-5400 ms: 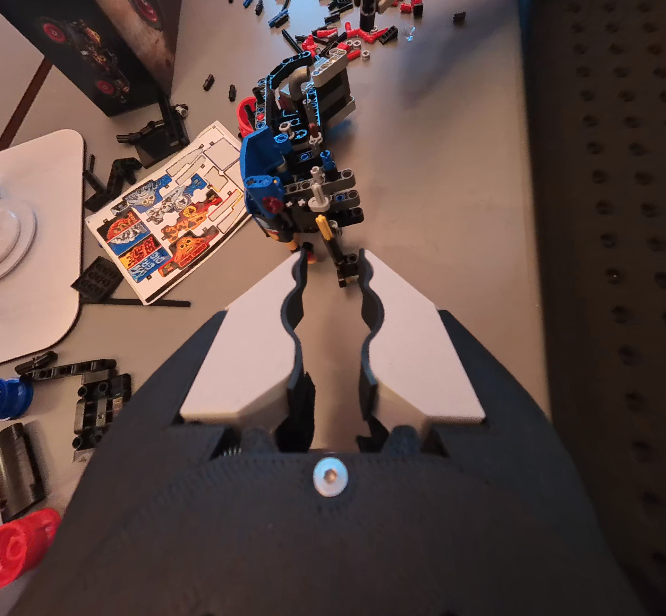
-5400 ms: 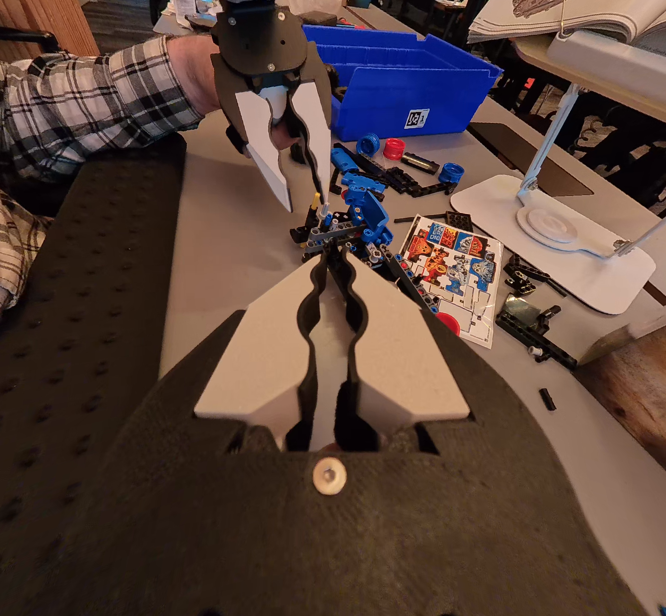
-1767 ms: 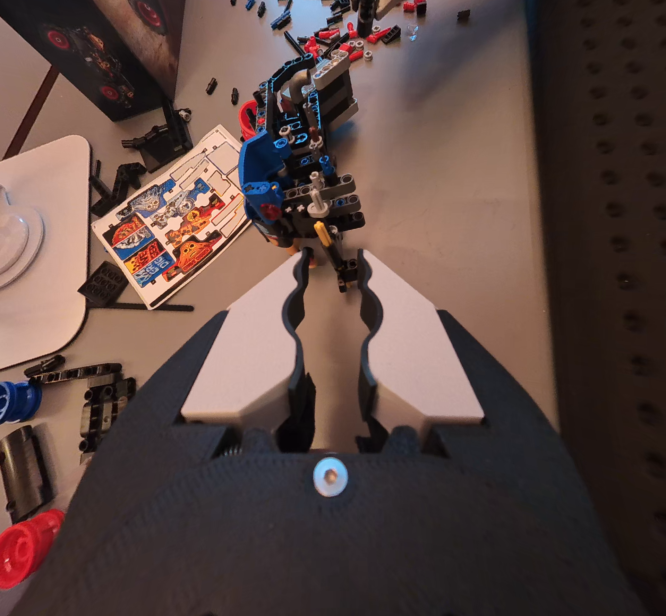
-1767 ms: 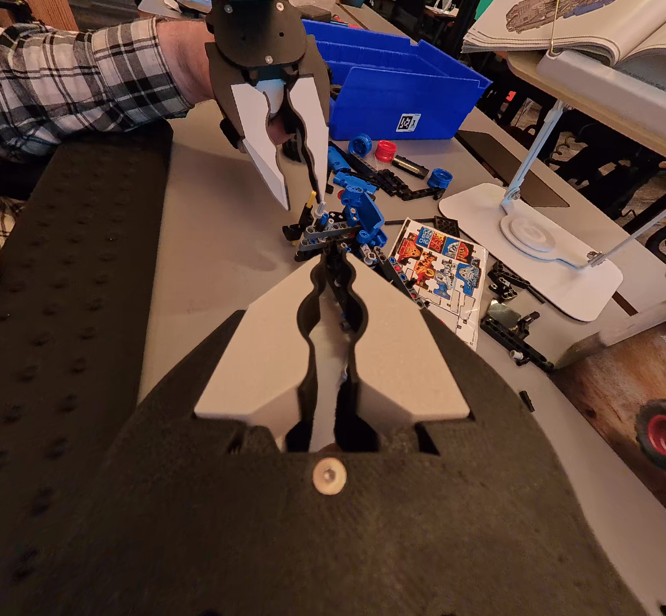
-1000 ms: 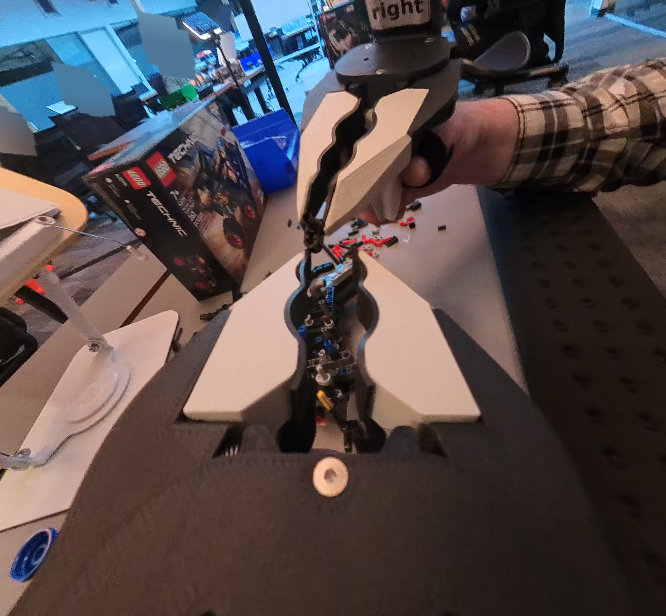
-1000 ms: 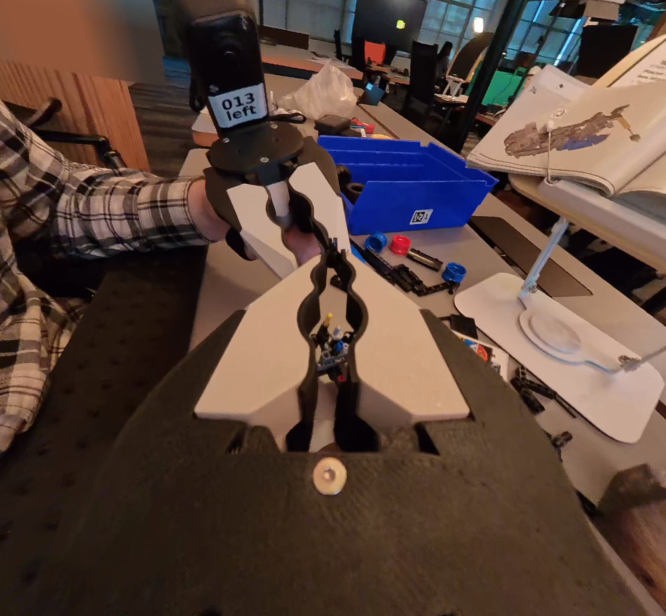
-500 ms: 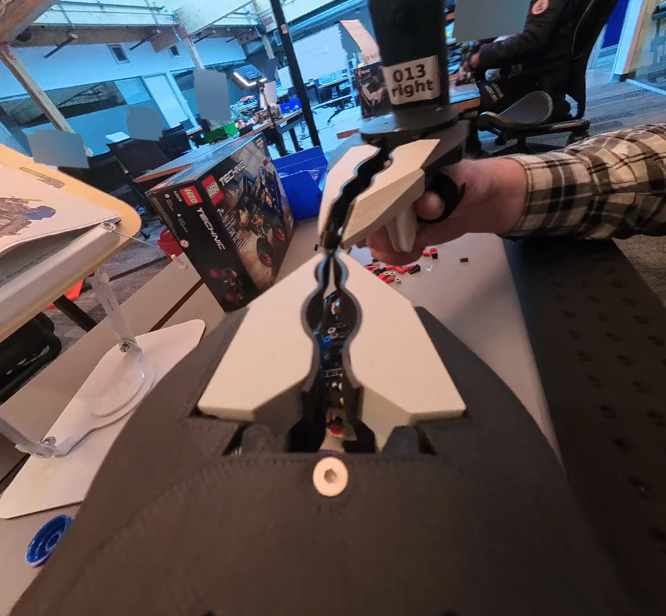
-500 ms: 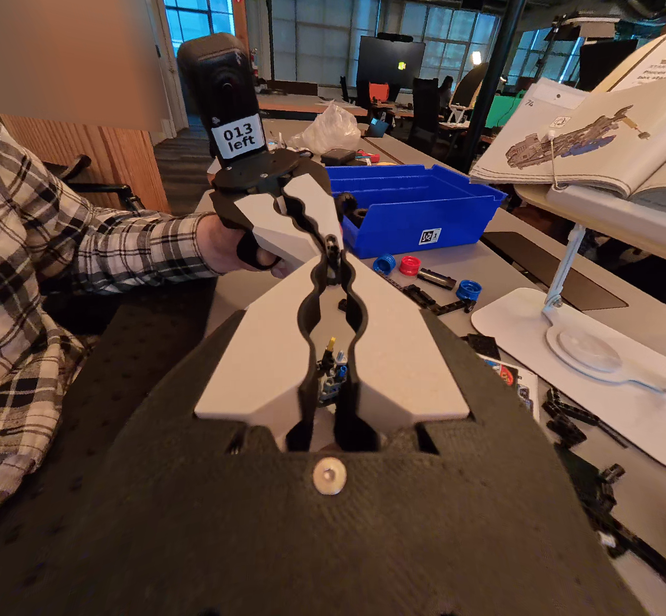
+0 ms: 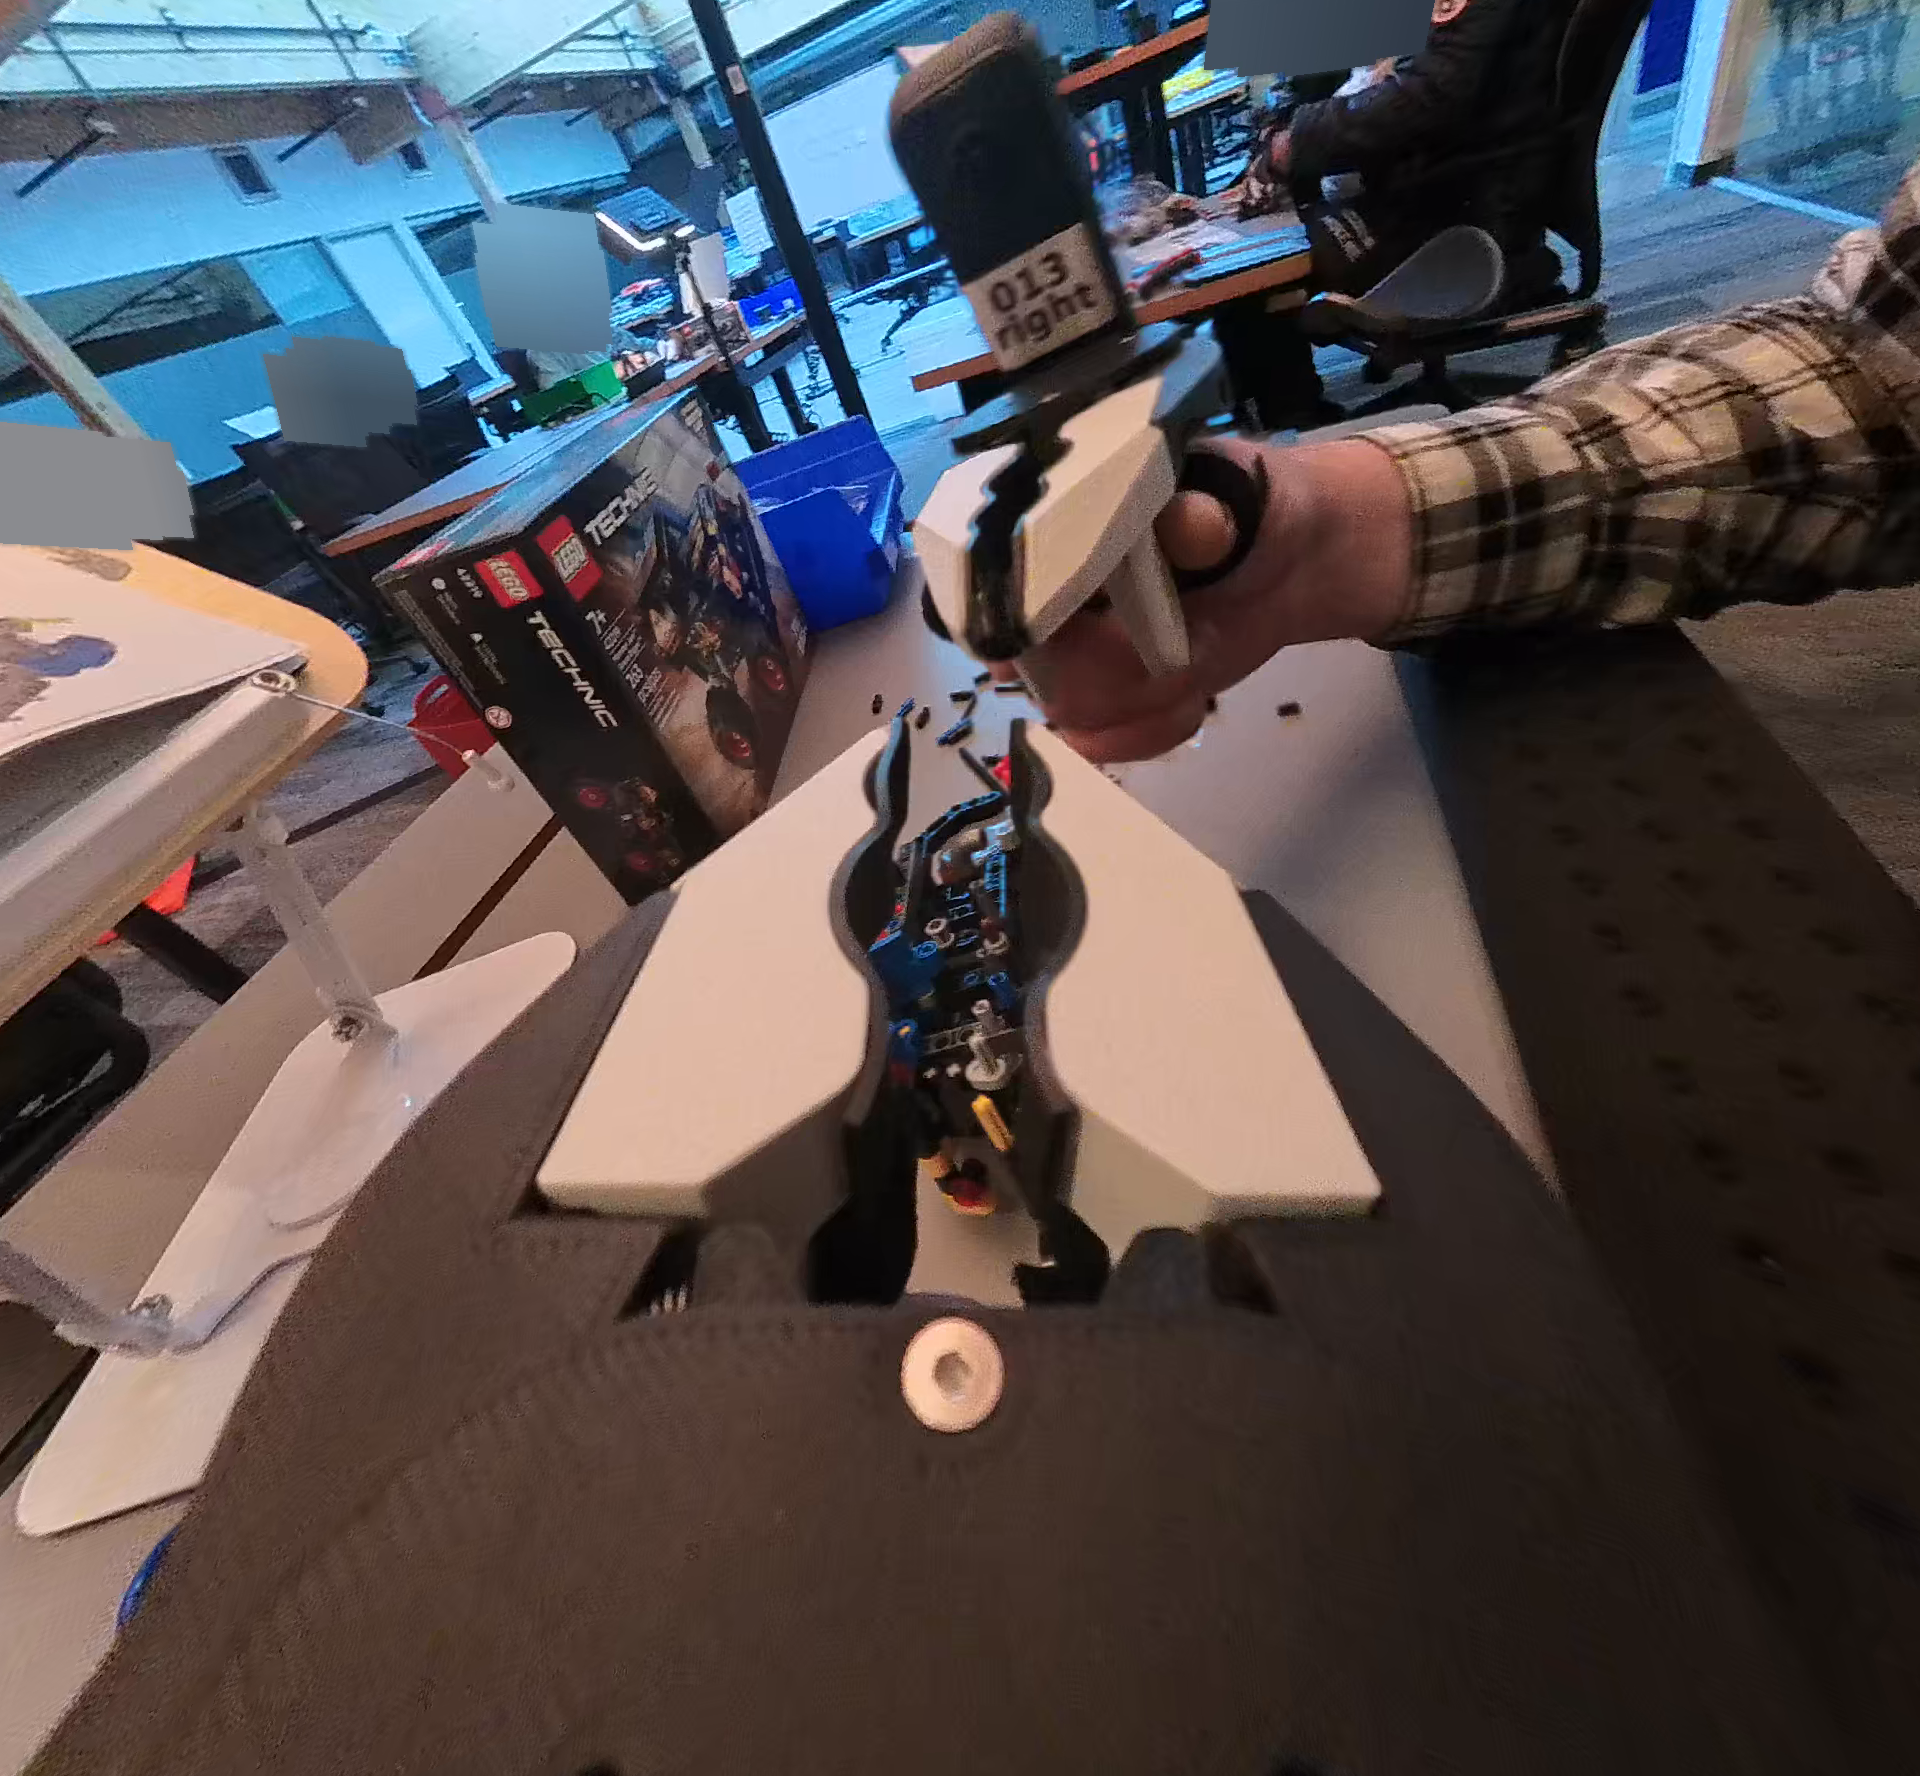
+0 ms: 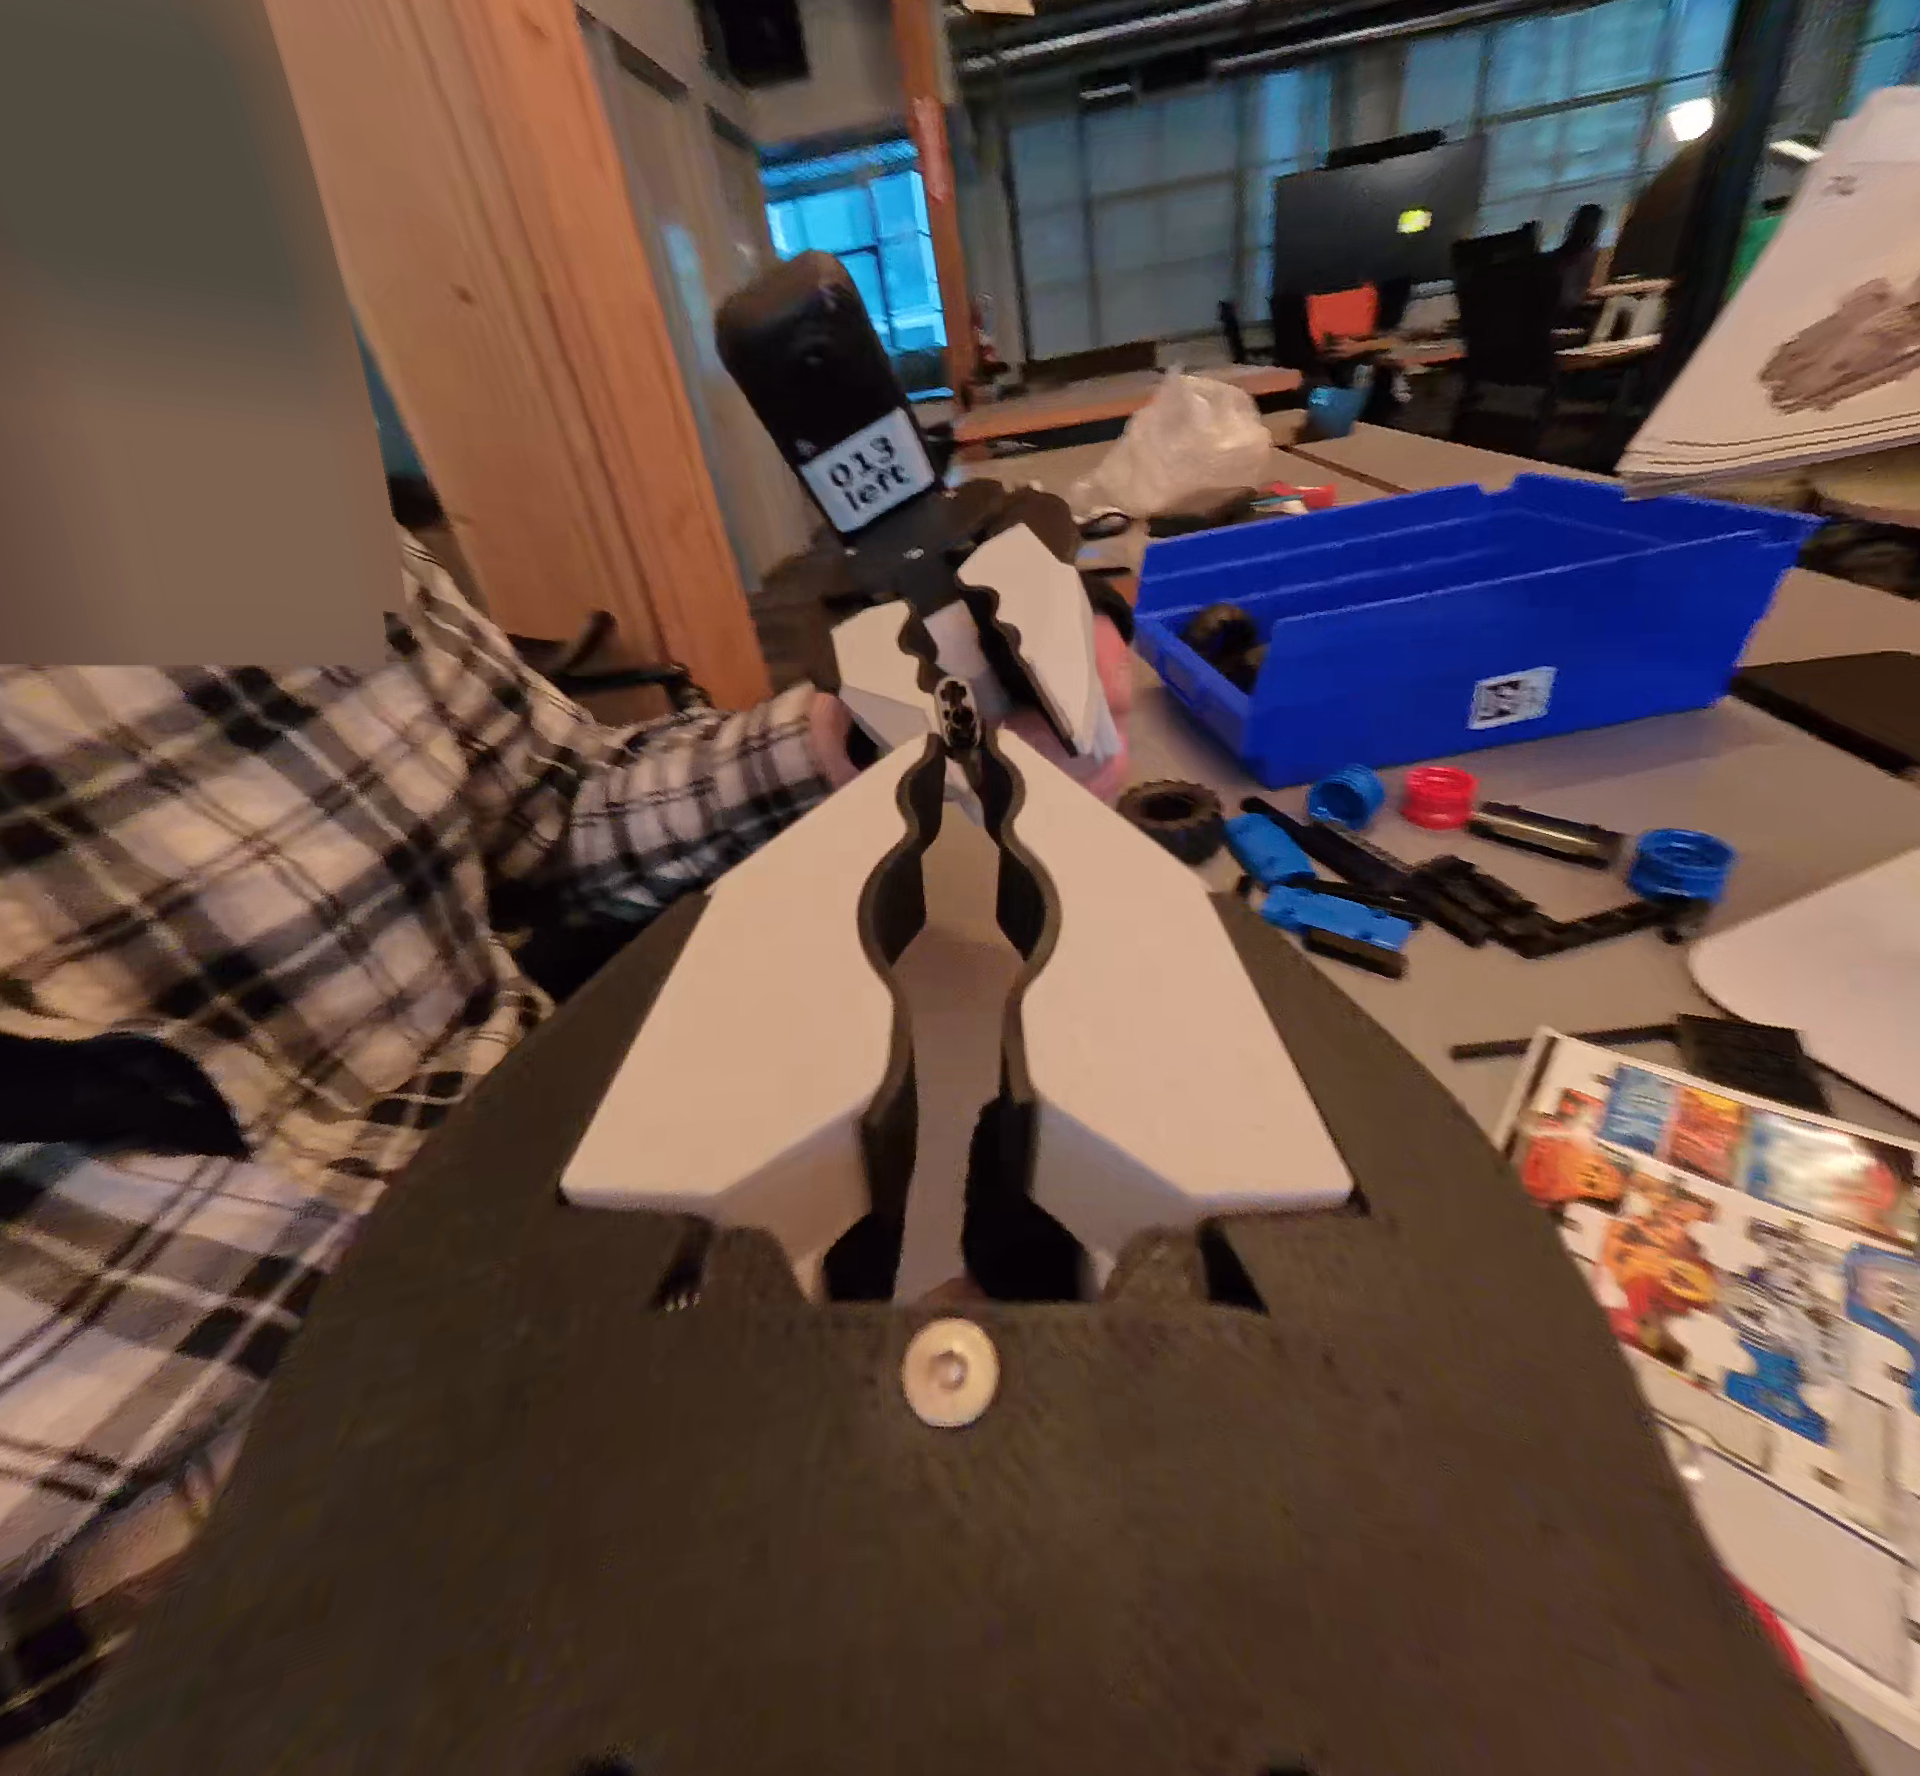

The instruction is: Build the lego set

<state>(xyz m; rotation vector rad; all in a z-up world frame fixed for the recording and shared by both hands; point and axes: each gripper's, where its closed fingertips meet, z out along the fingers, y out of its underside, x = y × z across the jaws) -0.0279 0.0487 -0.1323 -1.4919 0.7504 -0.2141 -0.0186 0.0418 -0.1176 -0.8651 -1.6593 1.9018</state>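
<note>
Your right tool (image 10: 958, 760) is clenched on a small black piece (image 10: 954, 716) at frame centre. Left tool (image 9: 954, 770) released. The half-built model (image 9: 961, 957) lies lengthwise on the bench (image 9: 1288, 791), lower centre, below your left tool.

fingers (image 9: 727, 1020) look like matt printed plastic, worktop (image 9: 1299, 791) is smooth matt grey, parts bin (image 10: 1455, 625) glossy blue plastic, sticker sheet (image 10: 1714, 1238) shiny paper, sleeve (image 10: 260, 853) plaid cloth

Blue bin (image 10: 1455, 625) at bench far edge, tyres inside. White stand base (image 9: 312, 1155) on bench left edge, holding open book (image 9: 114, 687). Black perforated mat (image 9: 1714, 1051) along right edge. Plastic bag (image 10: 1184, 448) behind bin.
</note>
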